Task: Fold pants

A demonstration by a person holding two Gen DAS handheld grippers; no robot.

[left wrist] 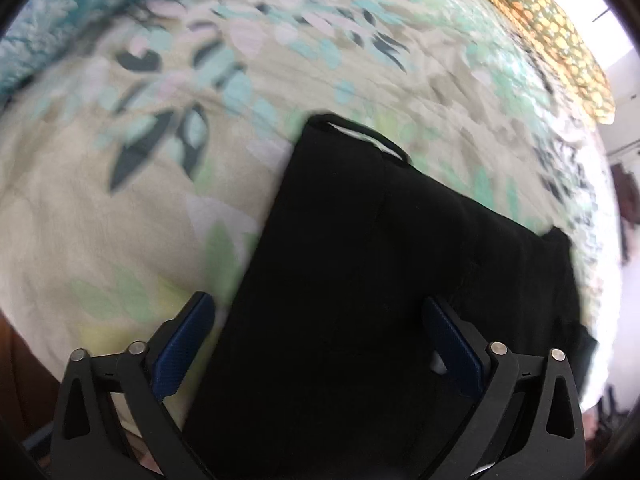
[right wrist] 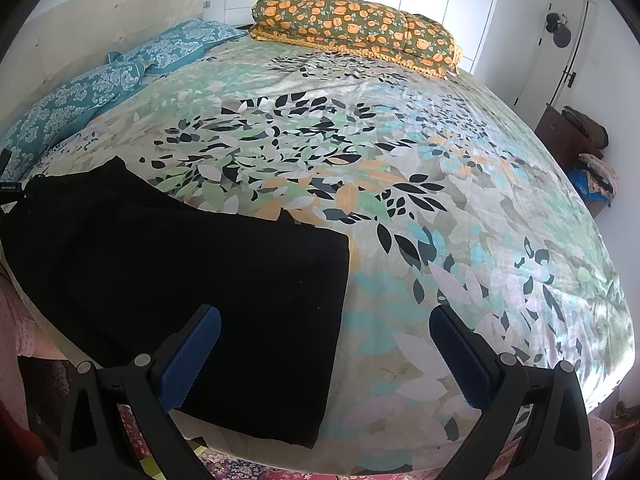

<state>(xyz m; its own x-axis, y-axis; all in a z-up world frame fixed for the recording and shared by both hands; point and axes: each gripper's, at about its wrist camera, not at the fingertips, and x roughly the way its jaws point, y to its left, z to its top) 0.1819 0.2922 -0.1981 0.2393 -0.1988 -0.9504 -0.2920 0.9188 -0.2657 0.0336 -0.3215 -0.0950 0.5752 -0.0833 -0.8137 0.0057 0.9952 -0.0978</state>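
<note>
left tongs (left wrist: pixel 318 322) stood wide apart over the pants (left wrist: pixel 360 280), blue pads (left wrist: pixel 184 344) on either side of the black cloth with gaps showing, nothing pinched. one pad hung over the bedspread (left wrist: pixel 120 220) just off the pants' edge, the other over the cloth itself. whether the tips touched the fabric could not be told; left view was motion-blurred.

right tongs (right wrist: pixel 324 350) also gaped wide, empty. its left pad (right wrist: pixel 192 356) sat over the pants (right wrist: pixel 180 280), the right pad over the leaf-print bedspread (right wrist: pixel 440 200), the pants' folded edge running between them. no grip on anything.

pants lay flat as a black, roughly rectangular folded shape at the near edge of the bed, a waist loop (left wrist: pixel 360 136) at the far end in the left view. teal pillows (right wrist: pixel 120 72) lay by the headboard (right wrist: pixel 100 20), an orange-flowered quilt (right wrist: pixel 360 28) folded at the far side, well apart from the pants.
</note>
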